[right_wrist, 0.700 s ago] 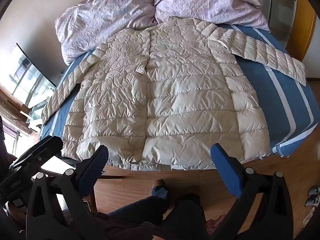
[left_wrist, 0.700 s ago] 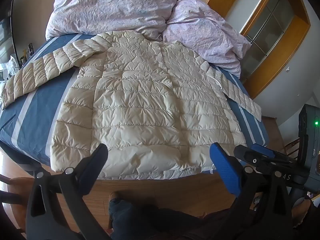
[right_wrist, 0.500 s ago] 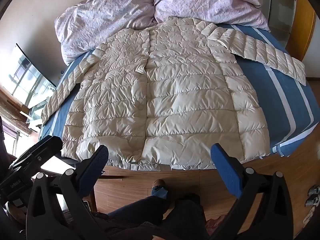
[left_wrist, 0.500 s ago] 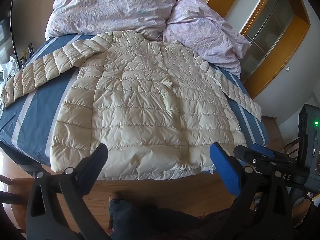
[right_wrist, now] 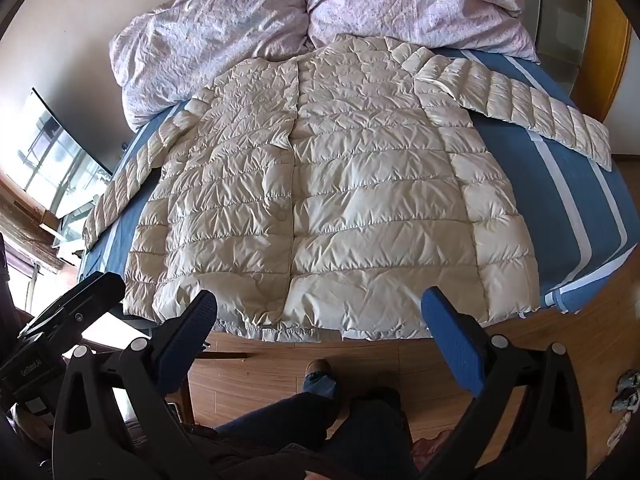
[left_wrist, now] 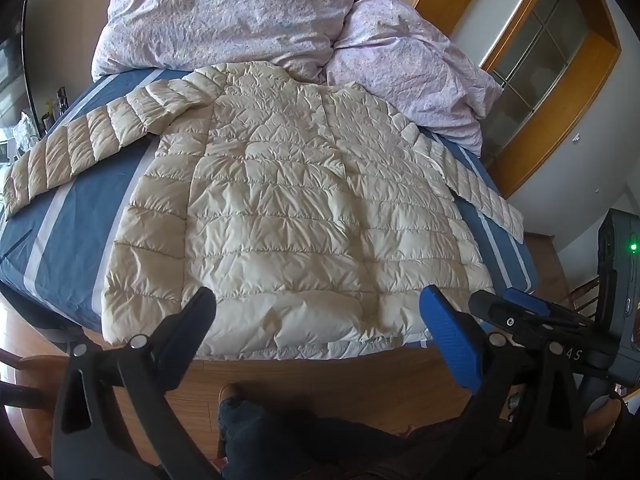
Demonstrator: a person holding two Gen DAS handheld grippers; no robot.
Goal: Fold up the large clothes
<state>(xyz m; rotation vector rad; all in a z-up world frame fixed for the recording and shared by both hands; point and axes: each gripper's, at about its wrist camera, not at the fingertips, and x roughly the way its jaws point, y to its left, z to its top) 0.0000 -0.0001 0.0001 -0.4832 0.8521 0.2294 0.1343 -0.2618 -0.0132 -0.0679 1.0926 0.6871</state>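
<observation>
A cream quilted puffer jacket [left_wrist: 296, 220] lies flat, front up and fastened, across the middle of the frame on a bed [left_wrist: 68, 232] with a blue sheet striped in pale grey. Both sleeves are spread outward; its hem reaches the bed's near edge. Two crumpled lilac floral pillows [right_wrist: 224, 36] lie at the top of the frame, against the jacket's collar. Wooden floor runs below the bed, and a wood-framed glass door [left_wrist: 548, 60] stands at the upper right. At the bottom, the left gripper [left_wrist: 316, 324] and right gripper [right_wrist: 318, 322] hang over the floor, short of the hem, jaws spread wide, holding and touching nothing. A person's dark trouser legs [right_wrist: 320, 420] show beneath.
</observation>
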